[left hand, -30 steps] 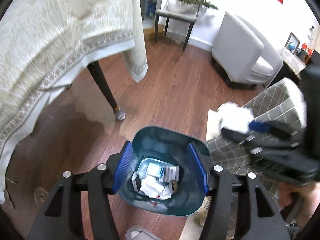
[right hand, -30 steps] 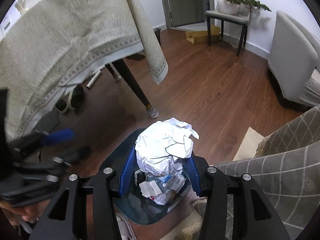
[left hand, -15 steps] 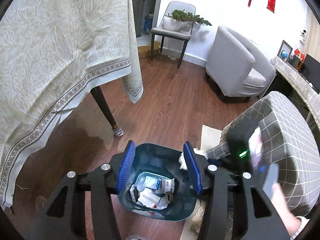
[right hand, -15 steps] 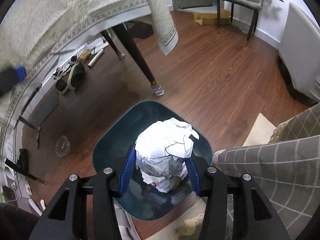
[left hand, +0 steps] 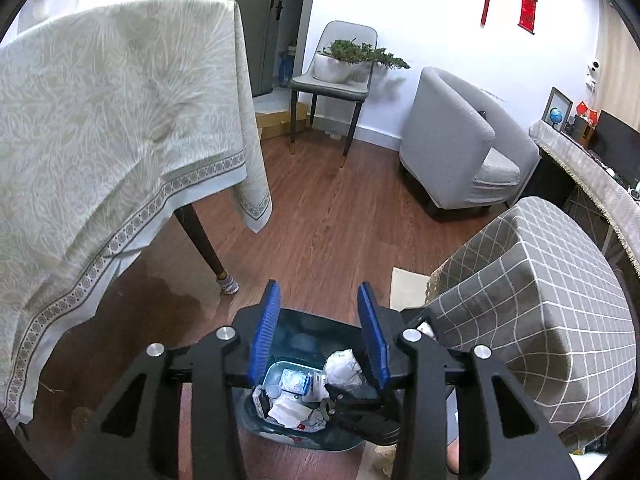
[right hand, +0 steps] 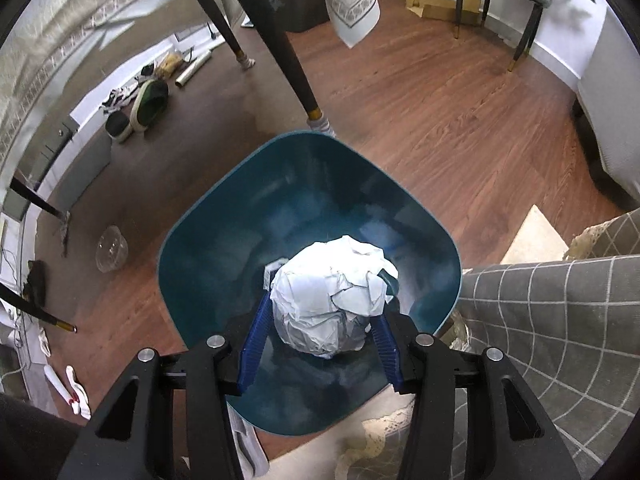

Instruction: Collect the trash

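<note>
A dark teal trash bin (right hand: 224, 216) stands on the wood floor, with several pieces of packaging inside. My right gripper (right hand: 320, 320) is shut on a crumpled white paper ball (right hand: 332, 300) and holds it inside the bin's mouth. In the left wrist view my left gripper (left hand: 318, 336) is open and empty above the bin (left hand: 296, 332); the paper ball (left hand: 344, 368) and the right gripper (left hand: 360, 408) show down inside the bin.
A table with a beige cloth (left hand: 100, 128) stands left, its leg (right hand: 292, 60) just beyond the bin. A grey checked ottoman (left hand: 540, 300) is at the right. A clear plastic cup (right hand: 112, 248) and shoes (right hand: 148, 104) lie on the floor. A grey armchair (left hand: 460, 152) stands farther back.
My right gripper has lowered the paper ball from above the bin into its mouth. My left gripper has risen and pulled back from the bin.
</note>
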The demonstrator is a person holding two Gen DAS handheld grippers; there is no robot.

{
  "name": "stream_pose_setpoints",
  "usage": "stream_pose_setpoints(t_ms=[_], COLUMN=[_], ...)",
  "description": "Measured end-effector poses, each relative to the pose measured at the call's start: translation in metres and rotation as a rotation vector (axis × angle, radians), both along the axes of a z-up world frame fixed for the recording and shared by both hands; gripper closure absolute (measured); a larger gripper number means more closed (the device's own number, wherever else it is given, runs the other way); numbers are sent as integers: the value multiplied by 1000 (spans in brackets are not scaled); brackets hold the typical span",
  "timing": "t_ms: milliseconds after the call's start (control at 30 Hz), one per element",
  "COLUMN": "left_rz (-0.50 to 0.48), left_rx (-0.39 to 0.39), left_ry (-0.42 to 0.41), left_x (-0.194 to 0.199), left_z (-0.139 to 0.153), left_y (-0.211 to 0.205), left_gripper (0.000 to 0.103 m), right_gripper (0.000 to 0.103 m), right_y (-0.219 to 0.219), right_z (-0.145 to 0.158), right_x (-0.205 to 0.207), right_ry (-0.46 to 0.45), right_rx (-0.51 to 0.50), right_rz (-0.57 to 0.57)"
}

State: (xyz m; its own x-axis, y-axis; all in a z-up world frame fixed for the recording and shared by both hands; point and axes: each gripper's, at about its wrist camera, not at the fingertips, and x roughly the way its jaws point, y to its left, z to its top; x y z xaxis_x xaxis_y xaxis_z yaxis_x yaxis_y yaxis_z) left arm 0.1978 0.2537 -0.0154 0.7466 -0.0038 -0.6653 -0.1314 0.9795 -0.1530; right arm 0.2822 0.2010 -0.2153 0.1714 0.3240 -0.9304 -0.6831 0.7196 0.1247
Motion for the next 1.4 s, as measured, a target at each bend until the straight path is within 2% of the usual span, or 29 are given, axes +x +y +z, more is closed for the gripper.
stream_pose_setpoints(t_ms=[67,167,367,467,667,733,833,967,1033,1167,1233,1400], left_rz=[1,6,22,29,34,43,68,82,70,47,21,20], left_rx=[-8,-8,-3,6,22,40,49,40,62,102,121,146], left_ry=[-13,-30,-51,-58,-85,-93,-107,-133,-163,-183,-196,-218], left_x=[0,0,1,2,6,7,7,5,1,-7,-17,-45], left_z=[5,13,24,30,44,49,55,63,67,67,66,62], left_y=[1,1,-4,-6,-12,-15,-15,-14,-20,-37,-50,-81], left_gripper=[60,60,61,61,60,50,42,33,22,16,10,5], right_gripper=[50,42,41,41,41,41,41,39,36,31,26,14], right_y=[0,1,-4,-9,-22,-30,-45,-77,-92,-130,-151,-206], right_z=[-4,-8,6,21,75,96,130,167,182,213,227,253], right_x=[0,-3,-5,-4,-2,-3,-7,-10,-16,-29,-34,-62], right_ry=[9,20,-15,-44,-154,-202,-292,-358,-403,-487,-517,-605], right_rx=[-6,-19,-11,11,87,113,136,190,195,221,244,261], right_rz=[3,19,35,39,30,27,7,-61,-79,-154,-198,-295])
